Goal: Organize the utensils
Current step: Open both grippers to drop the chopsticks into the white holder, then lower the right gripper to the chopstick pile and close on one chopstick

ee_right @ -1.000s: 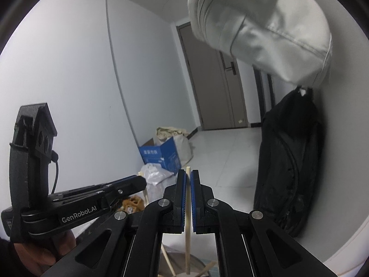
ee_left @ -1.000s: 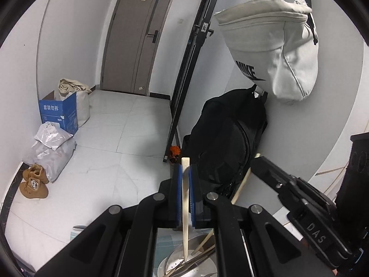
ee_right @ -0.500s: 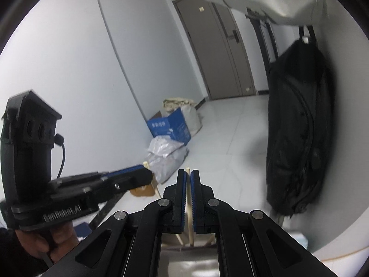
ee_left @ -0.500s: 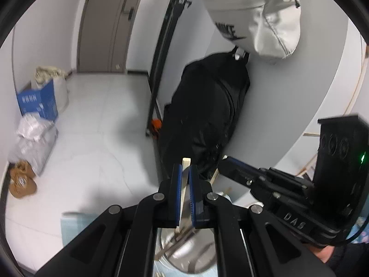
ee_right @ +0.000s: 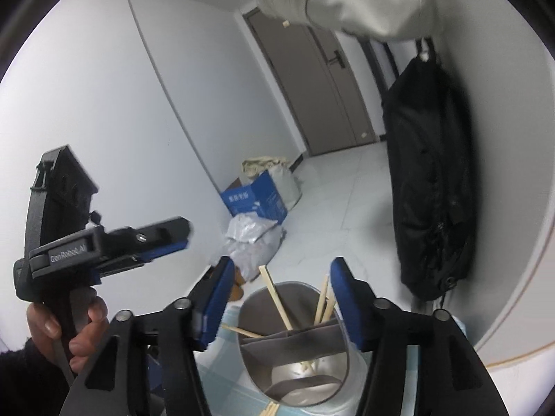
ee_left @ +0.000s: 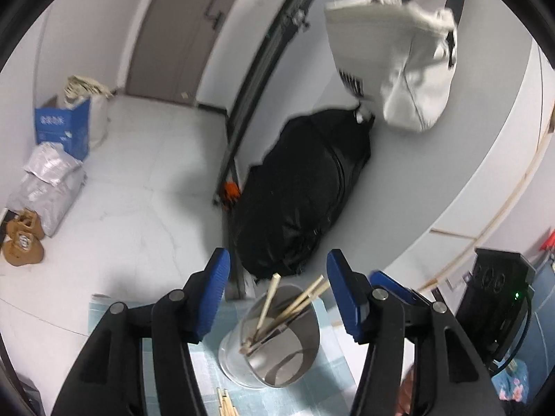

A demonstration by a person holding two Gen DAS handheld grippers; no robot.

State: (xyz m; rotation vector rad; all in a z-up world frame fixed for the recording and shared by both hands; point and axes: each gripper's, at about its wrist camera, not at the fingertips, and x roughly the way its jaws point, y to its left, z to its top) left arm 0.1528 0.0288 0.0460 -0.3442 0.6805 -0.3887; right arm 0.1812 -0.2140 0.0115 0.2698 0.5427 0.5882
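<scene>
a: white tiled floor (ee_left: 145, 180) runs back to a grey-brown door (ee_right: 312, 79), with a blue carton (ee_left: 62, 128) and grey plastic sacks (ee_left: 48, 180) along the wall. from my feed, a black bag (ee_left: 305, 194) hangs on the right wall under a pale canvas bag (ee_left: 402, 59).

b: and the work surface?

a: pale blue checked cloth (ee_left: 208, 364) at the bottom of both views. on it i see the metal utensil holder (ee_left: 274, 339), a shiny cylinder with dividers inside.

b: where are the chopsticks?

a: several wooden chopsticks (ee_left: 295, 305) stand in the holder, leaning at different angles, tips poking above the rim. a few more chopstick ends (ee_left: 225, 404) lie on the cloth just in front of the holder.

b: what is the left gripper (ee_left: 277, 277) doing?

a: its jaws have just been opening. they stand about halfway apart over the holder, with nothing pinched; the chopsticks in the holder show through the gap, clear of the blue pads (ee_left: 215, 291).

b: and the right gripper (ee_right: 282, 284)?

a: same story, i read it as jaws just opened, roughly half spread, gripping nothing. the holder and its chopsticks sit below and between the fingers. in that view the left gripper is at the left edge, with a hand (ee_right: 69, 326) wrapped around its handle.
</scene>
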